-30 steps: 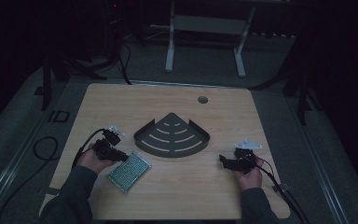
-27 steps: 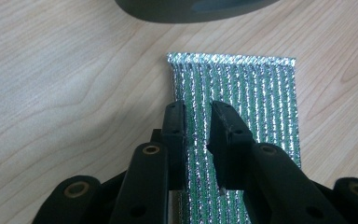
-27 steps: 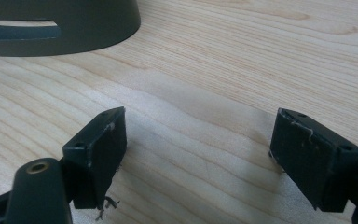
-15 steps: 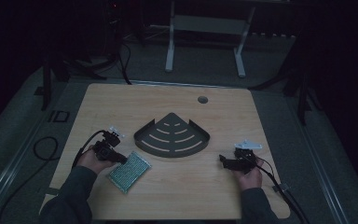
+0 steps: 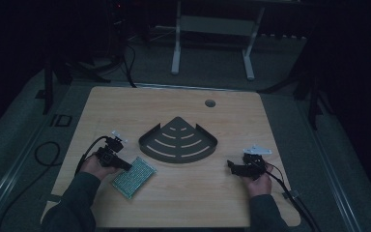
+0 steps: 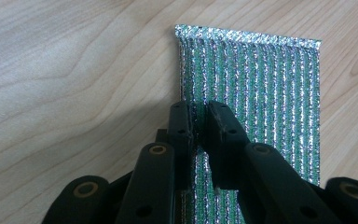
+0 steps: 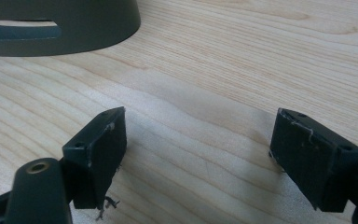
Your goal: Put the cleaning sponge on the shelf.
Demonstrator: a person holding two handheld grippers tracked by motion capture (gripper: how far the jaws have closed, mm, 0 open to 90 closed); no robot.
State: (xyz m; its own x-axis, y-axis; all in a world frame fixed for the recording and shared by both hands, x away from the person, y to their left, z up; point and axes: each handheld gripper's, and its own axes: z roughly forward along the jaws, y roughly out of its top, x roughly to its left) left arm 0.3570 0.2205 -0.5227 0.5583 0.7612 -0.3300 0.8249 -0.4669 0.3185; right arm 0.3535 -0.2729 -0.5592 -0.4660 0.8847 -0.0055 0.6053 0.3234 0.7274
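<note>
A flat green-and-silver striped scouring pad point(image 5: 134, 176) point(image 6: 261, 84) lies on the wooden table near its front left. My left gripper point(image 5: 124, 166) point(image 6: 199, 112) is shut on the pad's near-left edge, and the fabric puckers between the jaws. A dark fan-shaped slotted rack point(image 5: 178, 142) point(image 7: 74, 23) sits in the middle of the table. At the front right, my right gripper point(image 5: 230, 165) point(image 7: 203, 128) stands open just above bare wood with nothing between its jaws, pointing left toward the rack.
A round cable hole point(image 5: 210, 103) is in the tabletop point(image 5: 270, 125) at the back right. Cables trail from both grippers off the table's front corners. Beyond the far edge stands a white frame point(image 5: 212, 29) on the dim floor.
</note>
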